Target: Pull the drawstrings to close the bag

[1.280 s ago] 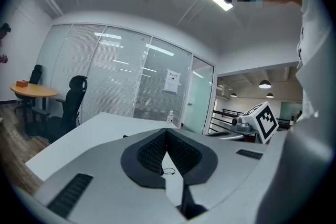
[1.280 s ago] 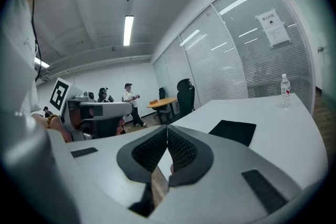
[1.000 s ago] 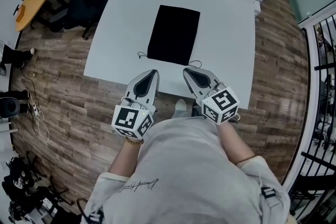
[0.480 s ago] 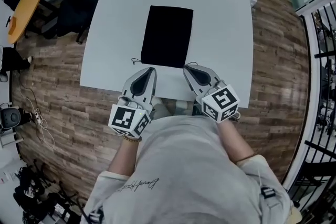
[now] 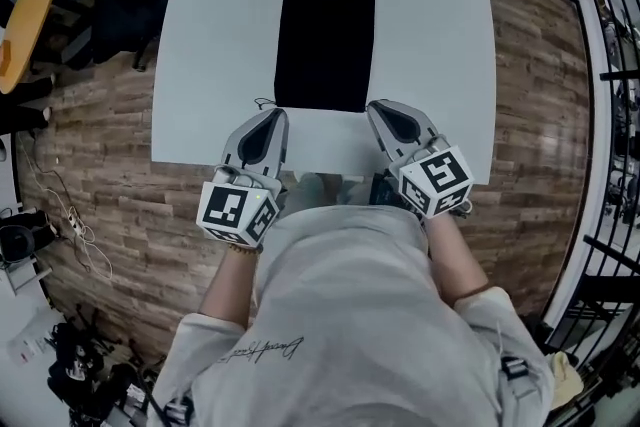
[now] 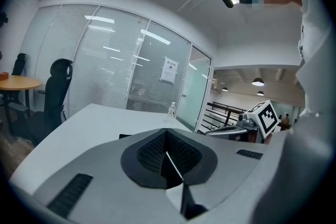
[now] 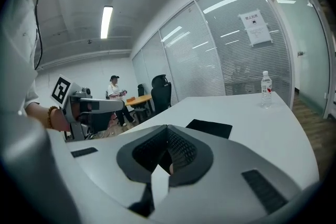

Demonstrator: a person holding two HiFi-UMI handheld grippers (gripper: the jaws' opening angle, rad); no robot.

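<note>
Nothing pulled yet: the black drawstring bag (image 5: 325,47) lies by the tabletop's (image 5: 430,35) near edge. Left gripper (image 5: 274,117) and right gripper (image 5: 381,109) are both empty, jaws pressed together.

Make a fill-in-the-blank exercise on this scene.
The drawstring bag lying flat on the white table is ____ in colour.
The left gripper and right gripper both have their jaws ____, holding nothing.
The water bottle stands ____ near the table's far corner.
Missing: black; shut; upright.
</note>
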